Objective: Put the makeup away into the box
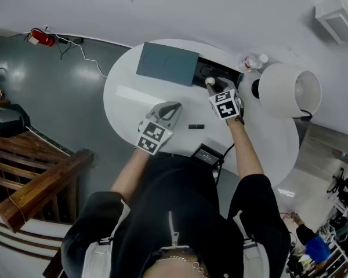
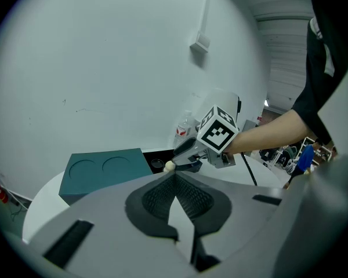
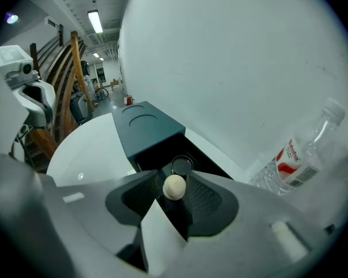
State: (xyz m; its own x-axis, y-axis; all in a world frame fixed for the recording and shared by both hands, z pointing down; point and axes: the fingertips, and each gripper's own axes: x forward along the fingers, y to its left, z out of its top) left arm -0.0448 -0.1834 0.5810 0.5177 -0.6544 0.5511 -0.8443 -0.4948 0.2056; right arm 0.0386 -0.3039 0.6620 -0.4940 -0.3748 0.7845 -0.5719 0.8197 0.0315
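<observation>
Now | right gripper [image 1: 214, 87]: jaws wide about a cream ball [image 3: 174, 187], over the open box [image 1: 227, 72] (a round black compact [image 3: 181, 165] lies inside) | left gripper [image 2: 174, 177]: jaws together, empty, above the tabletop [image 1: 124, 100] | black makeup stick [image 1: 196, 126]: on tabletop between the grippers

Open tabletop [image 1: 127, 91] lies to my left; the lamp [image 1: 284, 91] and water bottle [image 1: 252, 61] crowd the box's [image 1: 165, 62] right side.

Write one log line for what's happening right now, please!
right tool: open, cream ball between its tips, at open box | left tool: shut, empty, over table | black stick: on table
</observation>
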